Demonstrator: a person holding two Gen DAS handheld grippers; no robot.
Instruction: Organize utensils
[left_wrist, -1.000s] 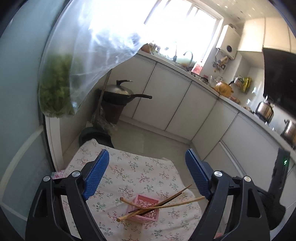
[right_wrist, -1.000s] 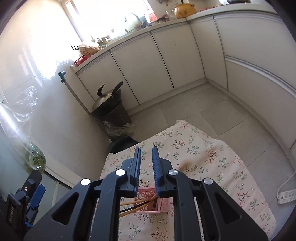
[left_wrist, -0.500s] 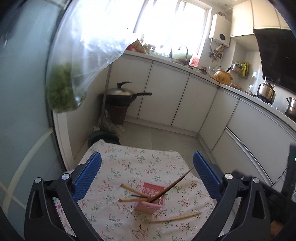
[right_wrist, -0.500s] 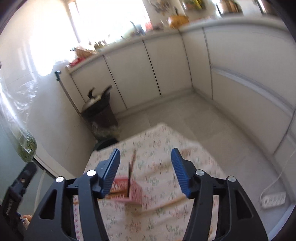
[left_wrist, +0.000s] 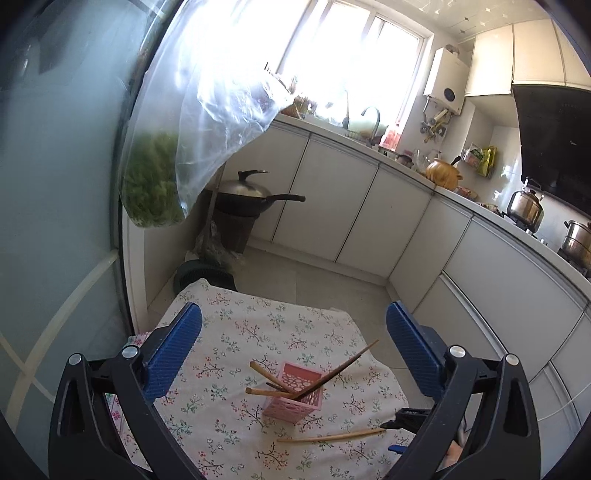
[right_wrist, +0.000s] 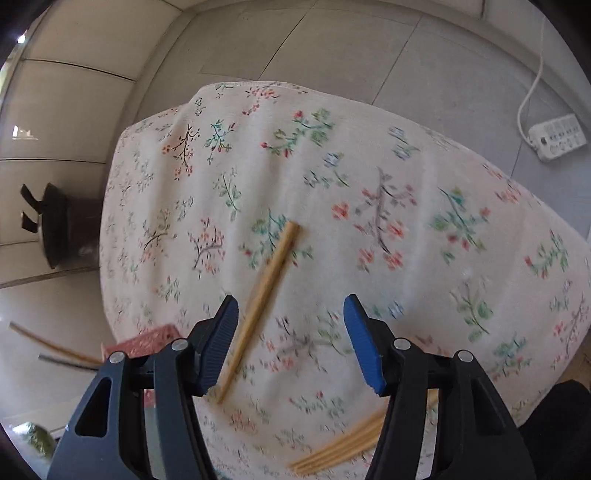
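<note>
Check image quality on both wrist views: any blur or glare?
Left wrist: sharp, but the window is blown out and glare washes over the plastic bag; edges bend from the fisheye. Right wrist: motion blur smears the tablecloth and loose chopstick; no glare.

Strong daylight pours through the large kitchen window (left_wrist: 354, 55), blown out to pure white, glaring through the clear plastic bag of green vegetables (left_wrist: 173, 155) hanging beside it. The left wrist view stays sharp, with soft shadows under the pink perforated plastic basket (left_wrist: 293, 393). The right wrist view smears: the floral white tablecloth (right_wrist: 369, 184) and light wooden chopstick (right_wrist: 262, 299) blur. Fisheye bends both edges, with dark corners.
</note>
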